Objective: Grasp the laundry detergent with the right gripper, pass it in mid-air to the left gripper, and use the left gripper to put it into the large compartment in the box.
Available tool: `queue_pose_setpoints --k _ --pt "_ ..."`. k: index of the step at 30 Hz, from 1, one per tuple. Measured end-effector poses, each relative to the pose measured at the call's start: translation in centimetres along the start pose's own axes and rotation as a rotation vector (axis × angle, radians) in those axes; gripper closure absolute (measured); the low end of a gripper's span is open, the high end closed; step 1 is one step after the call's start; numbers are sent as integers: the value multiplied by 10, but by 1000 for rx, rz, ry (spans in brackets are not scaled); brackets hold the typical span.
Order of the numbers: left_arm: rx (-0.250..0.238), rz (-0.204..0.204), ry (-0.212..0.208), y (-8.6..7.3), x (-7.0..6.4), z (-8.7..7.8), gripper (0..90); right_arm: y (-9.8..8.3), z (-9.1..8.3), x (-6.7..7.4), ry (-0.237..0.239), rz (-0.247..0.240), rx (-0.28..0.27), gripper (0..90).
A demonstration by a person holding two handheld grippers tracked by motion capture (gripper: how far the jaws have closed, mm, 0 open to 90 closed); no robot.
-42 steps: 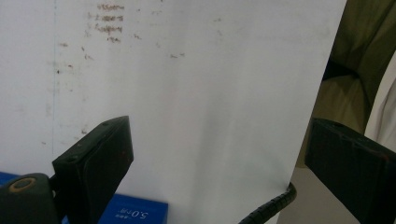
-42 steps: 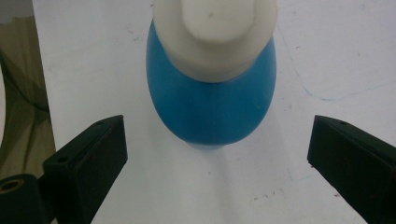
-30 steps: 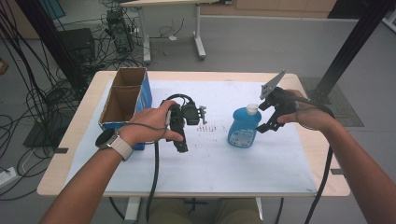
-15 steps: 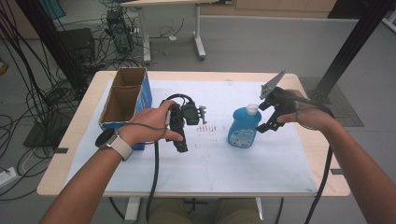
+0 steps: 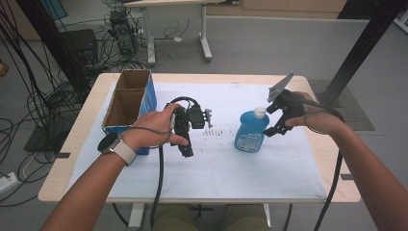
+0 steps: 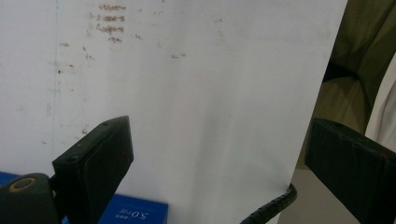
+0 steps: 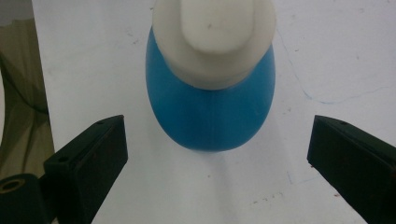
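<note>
Nothing has really moved over the last second: the bottle [image 5: 251, 132] sits on the same spot on the white sheet [image 5: 269, 168], and both hands hang where they were. So I'd read this as a pause right before the grab, not a grab under way.

The right gripper [image 5: 275, 120] hovers just to the right of the bottle, up around cap height, not touching it. In the right gripper view its fingers [image 7: 88, 158] are spread wide, with the blue body [image 7: 210, 116] and white cap [image 7: 212, 42] centred in the gap but further ahead, beyond the tips. Nothing is between them yet. My guess is the next thing is to push forward and down until the body sits between the fingers, then squeeze. The bottle is round and looks slick, so a grip too near the cap might slip.

The left gripper [image 5: 185, 144] is parked well left of the bottle, between it and the cardboard box [image 5: 127, 103]. Its fingers [image 6: 98, 163] are also wide apart with nothing in them, pointing at bare sheet near the tabletop's [image 5: 317, 178] front edge.

The bottle stands upright, right of centre on the sheet, well apart from the box.
</note>
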State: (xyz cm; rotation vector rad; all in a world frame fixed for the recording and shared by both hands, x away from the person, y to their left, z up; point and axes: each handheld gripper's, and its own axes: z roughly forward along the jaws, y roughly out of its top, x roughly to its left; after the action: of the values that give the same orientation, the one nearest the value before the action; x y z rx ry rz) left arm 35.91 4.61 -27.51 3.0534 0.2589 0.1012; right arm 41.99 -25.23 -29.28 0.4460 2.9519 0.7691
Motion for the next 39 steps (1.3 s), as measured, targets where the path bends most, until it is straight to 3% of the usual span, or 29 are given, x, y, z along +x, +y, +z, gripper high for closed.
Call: queue_pose_setpoints --k 27,39 --pt "-5 -6 -1 0 2 2 85 -4 6 1 -17 -12 -31 51" --pt "-7 -8 -9 -1 2 6 86 -11 16 0 -24 -4 -93 49"
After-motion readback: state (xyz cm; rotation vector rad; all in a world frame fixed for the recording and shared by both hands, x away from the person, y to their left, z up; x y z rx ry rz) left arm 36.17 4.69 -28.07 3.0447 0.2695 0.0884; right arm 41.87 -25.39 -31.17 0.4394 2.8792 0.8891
